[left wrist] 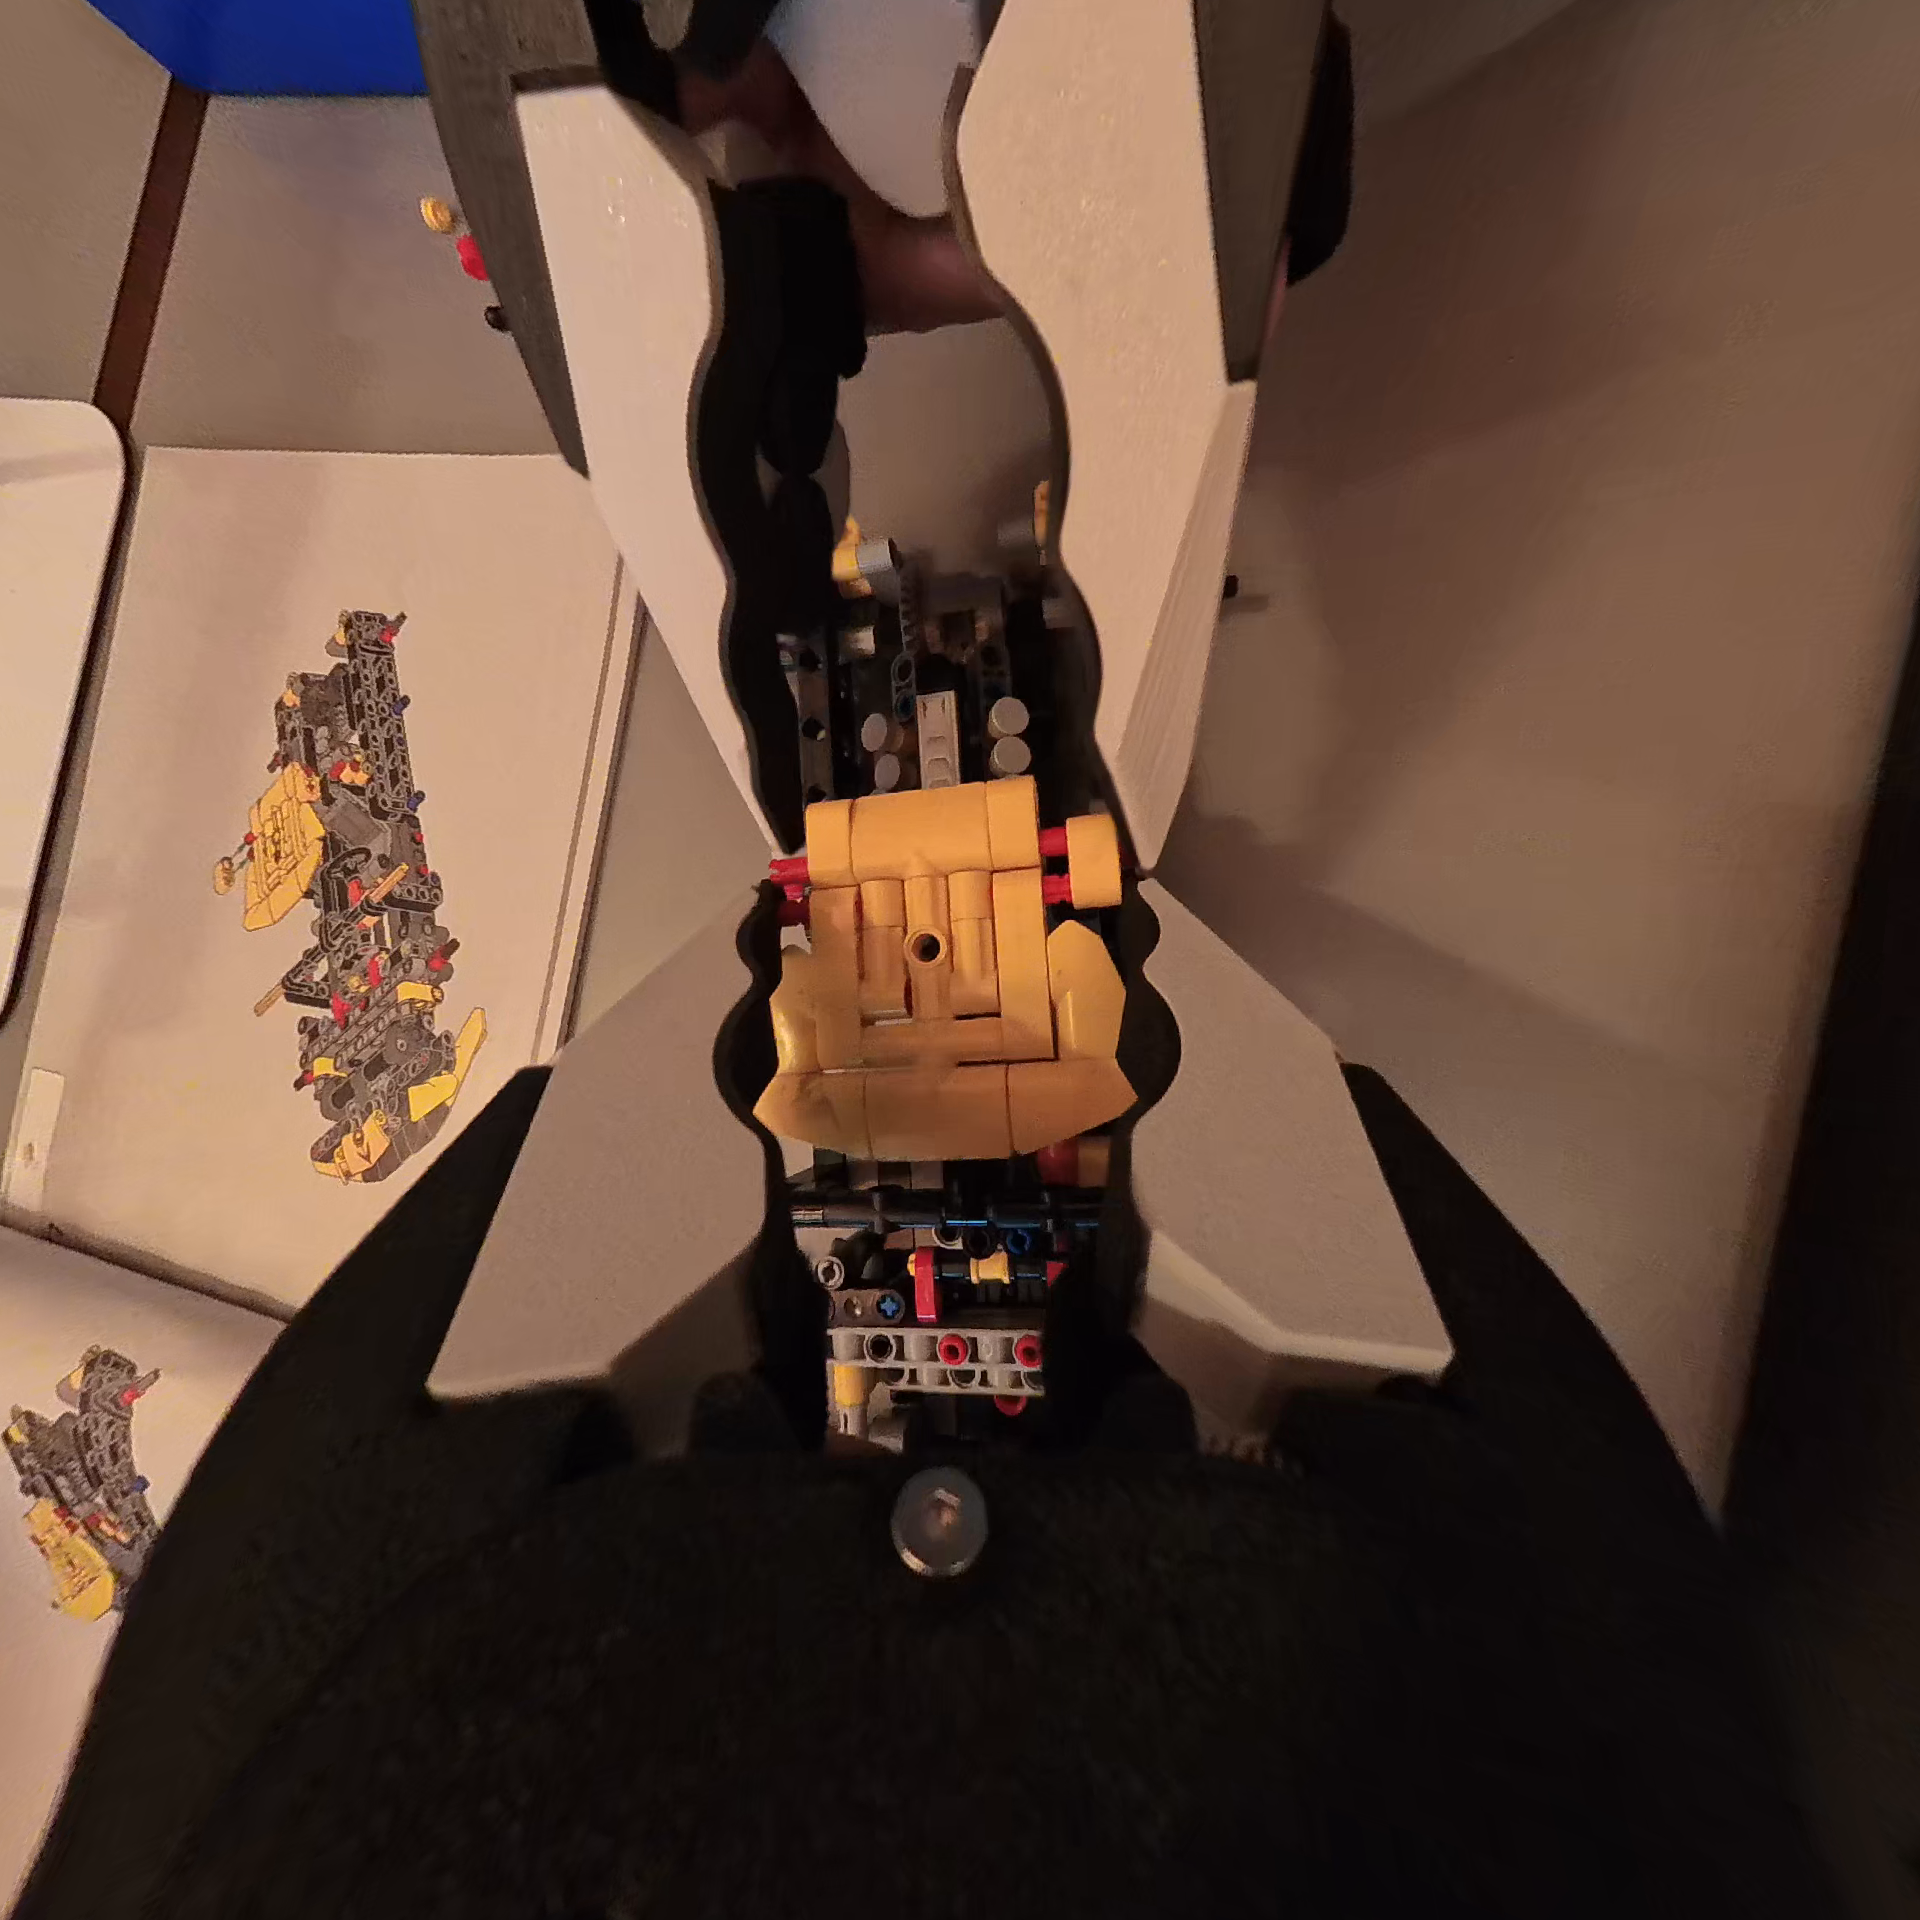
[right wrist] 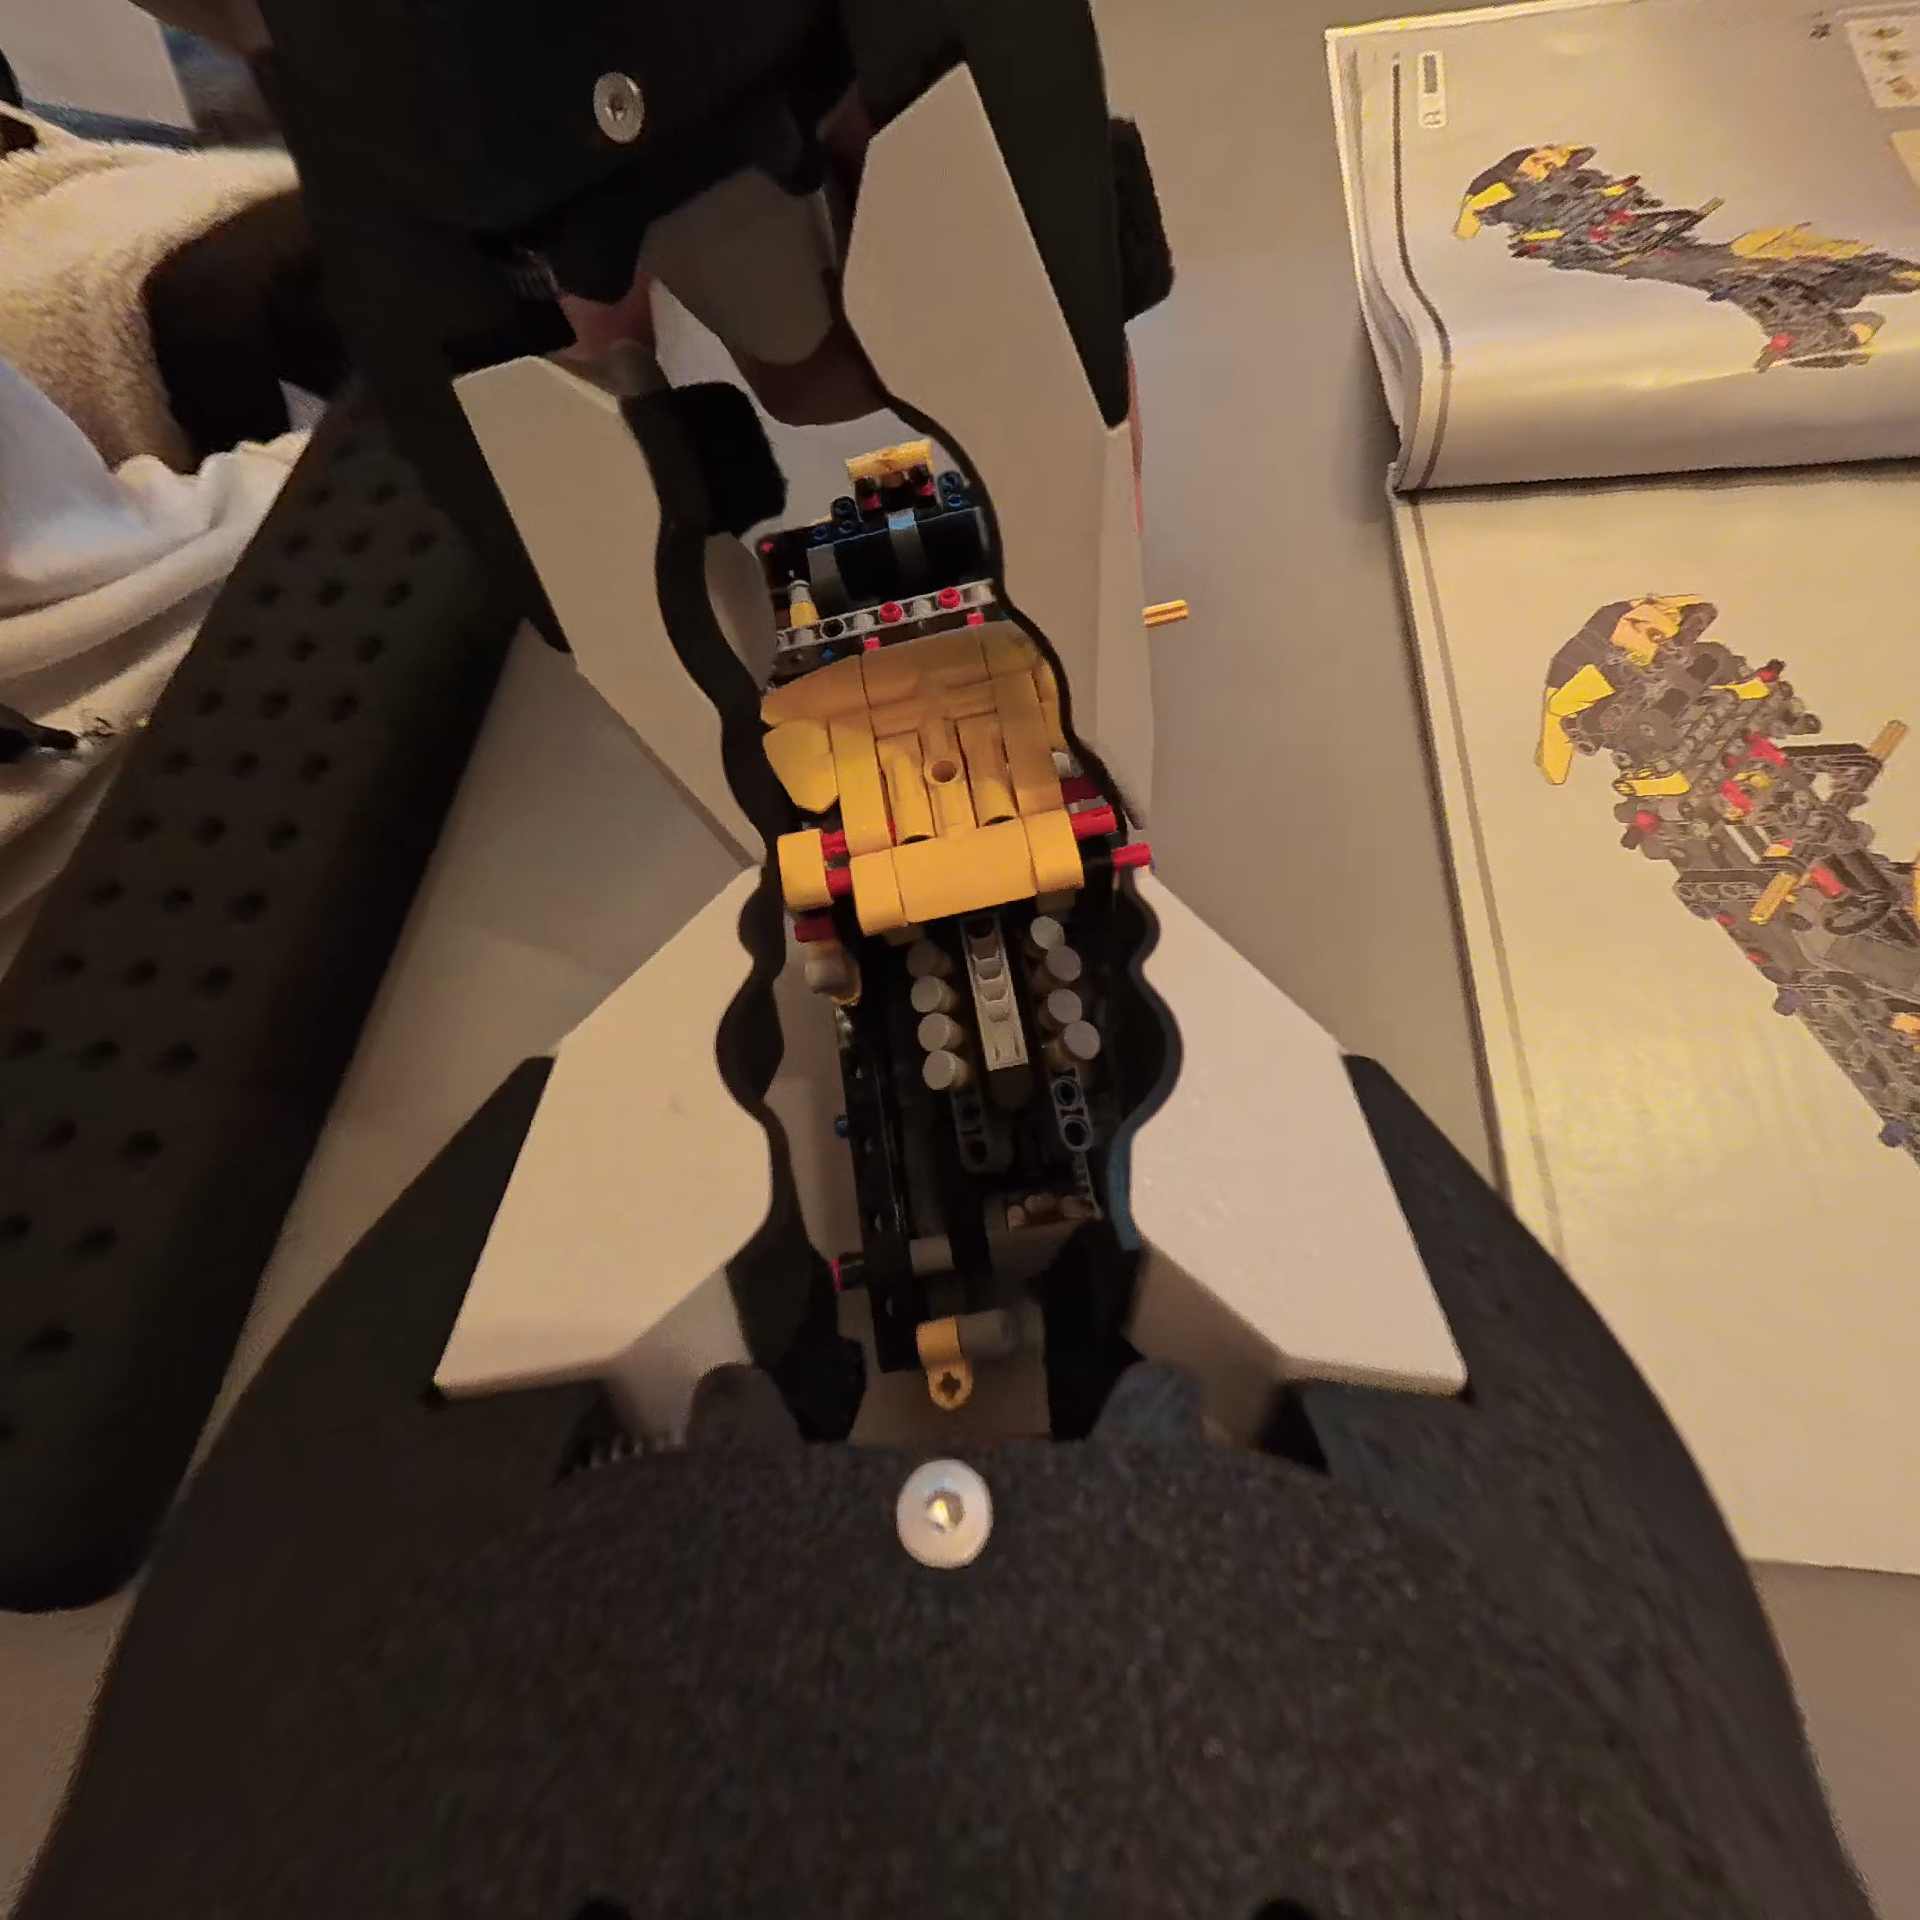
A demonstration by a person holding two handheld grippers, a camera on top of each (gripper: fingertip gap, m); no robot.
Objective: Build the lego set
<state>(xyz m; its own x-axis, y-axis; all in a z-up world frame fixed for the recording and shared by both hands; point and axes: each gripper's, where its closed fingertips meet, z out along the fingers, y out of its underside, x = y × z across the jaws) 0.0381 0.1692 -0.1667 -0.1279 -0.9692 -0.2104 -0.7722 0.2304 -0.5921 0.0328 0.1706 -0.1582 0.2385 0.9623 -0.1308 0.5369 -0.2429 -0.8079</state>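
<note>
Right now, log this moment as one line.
left gripper: shut on black-and-yellow lego model | right gripper: shut on it | open instruction booklet beside

The long black-and-yellow brick-built lego model [right wrist: 935,935] lies between both tongs; the open paper instruction booklet [right wrist: 1662,727] lies at three o'clock on the worktop [right wrist: 1278,727].

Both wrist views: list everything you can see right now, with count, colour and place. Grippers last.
Lego model: one, yellow seat block on a black and grey frame, held between both grippers.
Instruction booklet: one, open, pale pages with model drawings, flat on the table beside the model.
Loose pieces: a few, yellow, red and black, on the table beyond the booklet.
Tan pin: one, on the table near the booklet.
Table: one, pale.
Left gripper: white fingers, black pads, closed on the model's front.
Right gripper: same build, closed on the opposite end.
</note>
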